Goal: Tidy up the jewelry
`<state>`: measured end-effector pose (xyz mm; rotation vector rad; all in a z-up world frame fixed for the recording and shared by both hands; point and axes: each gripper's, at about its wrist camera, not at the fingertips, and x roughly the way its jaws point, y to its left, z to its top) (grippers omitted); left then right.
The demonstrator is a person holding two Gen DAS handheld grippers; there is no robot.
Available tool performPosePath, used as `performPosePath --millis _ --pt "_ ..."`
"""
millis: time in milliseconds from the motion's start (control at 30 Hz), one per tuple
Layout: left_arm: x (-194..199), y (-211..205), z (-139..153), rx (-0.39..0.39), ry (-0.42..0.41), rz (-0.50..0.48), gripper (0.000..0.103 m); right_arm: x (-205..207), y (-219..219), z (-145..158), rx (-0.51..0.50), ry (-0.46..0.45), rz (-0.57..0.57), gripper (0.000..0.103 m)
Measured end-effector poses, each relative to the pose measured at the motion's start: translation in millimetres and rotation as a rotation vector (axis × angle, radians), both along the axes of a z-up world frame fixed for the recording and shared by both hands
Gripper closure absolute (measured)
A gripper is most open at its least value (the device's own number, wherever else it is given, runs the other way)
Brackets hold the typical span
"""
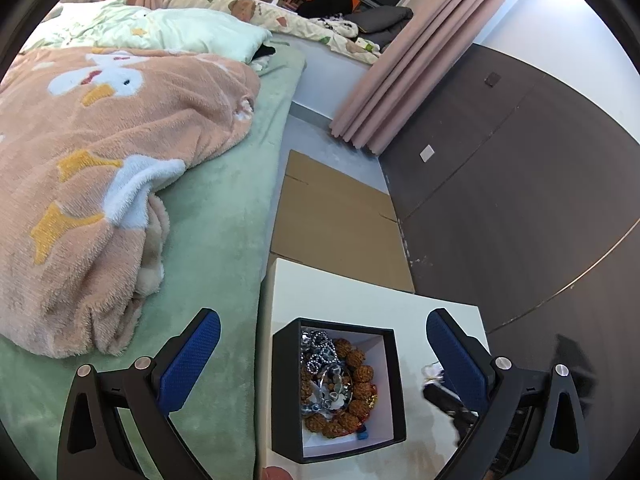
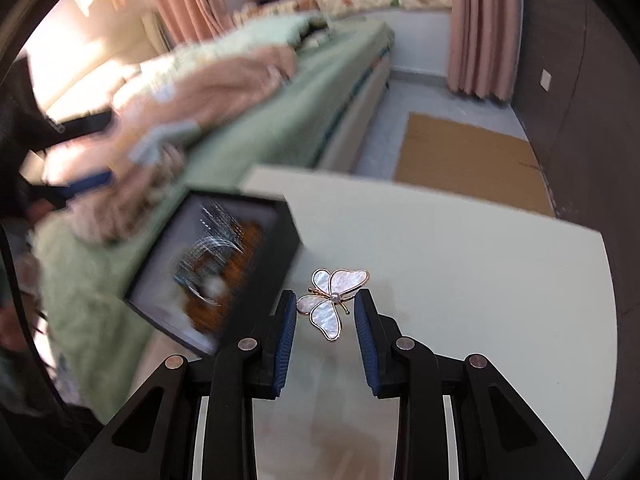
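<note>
A mother-of-pearl butterfly brooch (image 2: 340,280) with a gold rim hangs just above the white table (image 2: 460,260). My right gripper (image 2: 325,300) is shut on it, a blue pad against each side. To the left stands a black box (image 2: 280,248), blurred here. In the left wrist view the box (image 1: 286,380) has a white inside and holds brown bead bracelets (image 1: 358,364) and silver chains (image 1: 318,346). My left gripper (image 1: 322,316) hovers wide open over the box, with nothing between its fingers. A bit of the brooch (image 1: 432,371) shows behind its right finger.
A bed with a green sheet (image 1: 216,240) and a pink fleece blanket (image 1: 100,152) runs along the table's left side. Flat cardboard (image 1: 340,216) lies on the floor beyond the table. Pink curtains (image 1: 400,80) and a dark wall panel (image 1: 500,180) stand to the right.
</note>
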<state>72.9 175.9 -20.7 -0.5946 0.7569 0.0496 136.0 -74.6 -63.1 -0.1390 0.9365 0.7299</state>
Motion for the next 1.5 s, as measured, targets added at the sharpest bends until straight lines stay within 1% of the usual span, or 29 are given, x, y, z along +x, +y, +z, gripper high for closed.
performPosePath --millis 100,233,333,367,400,433,467,500,600,767,867,1033,1233,1367,1500 --pt "-1 1 0 0.02 0.0 0.003 0.0 -8 4 15 0.081 -0.03 0.013 0.072" --pt "-4 6 2 0.027 -0.008 0.016 0.0 -12 16 25 0.162 -0.046 0.015 0.072" --pt "-7 11 2 0.017 -0.022 0.022 0.0 -15 22 30 0.249 -0.027 0.032 0.071" --pt "-8 11 2 0.017 -0.025 0.022 0.0 -15 23 31 0.275 -0.014 0.04 0.069" --pt "-9 11 2 0.021 -0.027 0.022 0.0 -14 25 30 0.299 0.014 0.048 0.054" --pt "-9 10 2 0.027 -0.029 0.023 0.0 -13 26 28 0.306 0.029 0.045 0.044" --pt "-11 10 2 0.035 -0.03 0.028 0.0 -12 26 27 0.311 0.041 0.033 0.028" --pt "-11 10 2 0.043 -0.03 0.033 0.0 -12 22 27 0.32 0.049 0.024 0.022" --pt "-17 7 5 0.083 -0.043 0.053 0.0 -8 9 27 0.332 0.075 -0.012 0.022" --pt "-24 -6 10 0.114 -0.069 0.038 0.0 -10 -18 32 0.313 0.059 -0.085 0.021" --pt "-26 -16 12 0.132 -0.067 0.01 0.0 -14 -35 35 0.3 0.054 -0.124 0.007" --pt "-34 -35 15 0.173 -0.07 -0.039 0.0 -21 -59 39 0.28 0.054 -0.174 0.007" --pt "-45 -58 18 0.226 -0.076 -0.072 0.0 -31 -80 42 0.26 0.055 -0.205 0.007" --pt "-50 -76 18 0.236 -0.074 -0.107 0.0 -37 -90 42 0.248 0.053 -0.214 0.007" --pt "-53 -96 18 0.298 -0.066 -0.142 0.0 -44 -99 42 0.235 0.053 -0.218 0.007"
